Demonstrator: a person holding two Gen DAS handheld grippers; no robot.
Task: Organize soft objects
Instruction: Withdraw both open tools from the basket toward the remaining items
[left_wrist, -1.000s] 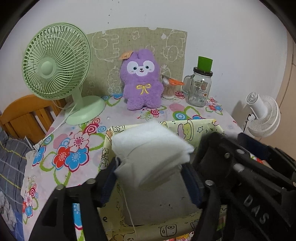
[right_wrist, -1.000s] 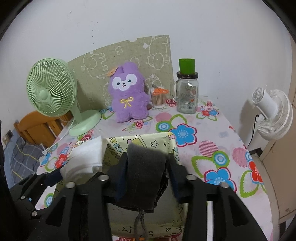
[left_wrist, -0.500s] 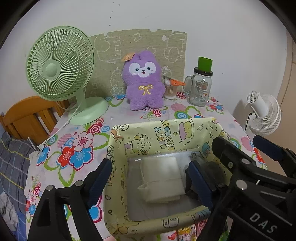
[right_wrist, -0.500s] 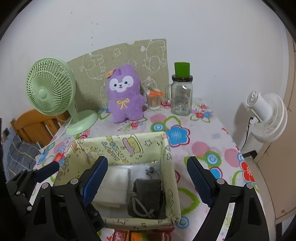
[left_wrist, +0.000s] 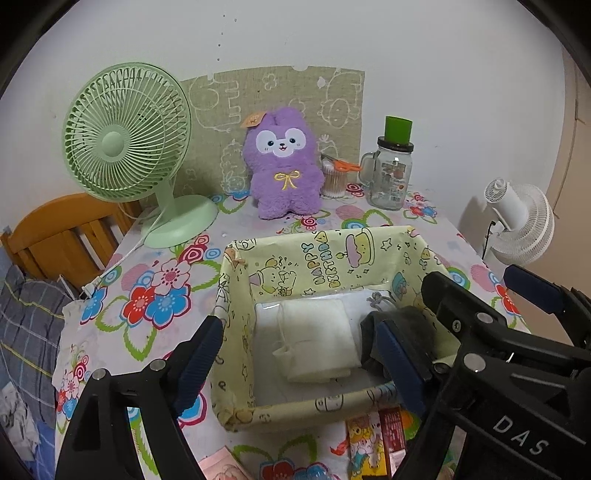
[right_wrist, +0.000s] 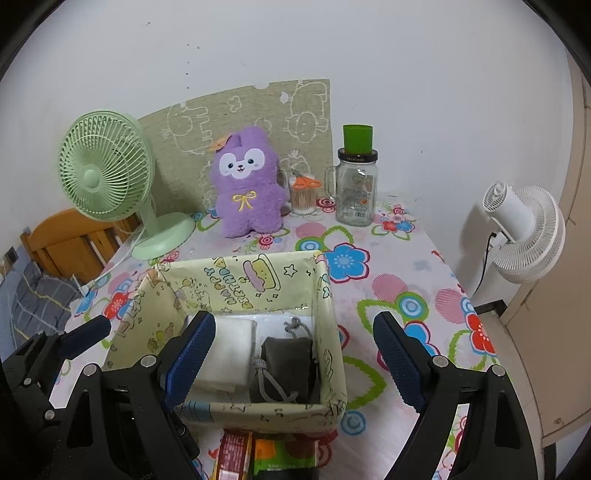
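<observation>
Both grippers, left (left_wrist: 299, 363) and right (right_wrist: 293, 362), stand wide and empty over the box (right_wrist: 240, 275); the purple plush toy (right_wrist: 249, 184) sits straight beyond, upright, slightly nearer the left.

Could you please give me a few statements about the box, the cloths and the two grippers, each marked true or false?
1. The white folded cloth lies inside the yellow box. True.
2. The dark grey pouch is held in the right gripper. False: it lies in the box beside the white cloth, and the jaws stand open.
3. The left gripper is empty. True.
4. The purple plush is in the box. False: it stands on the table behind it.
</observation>
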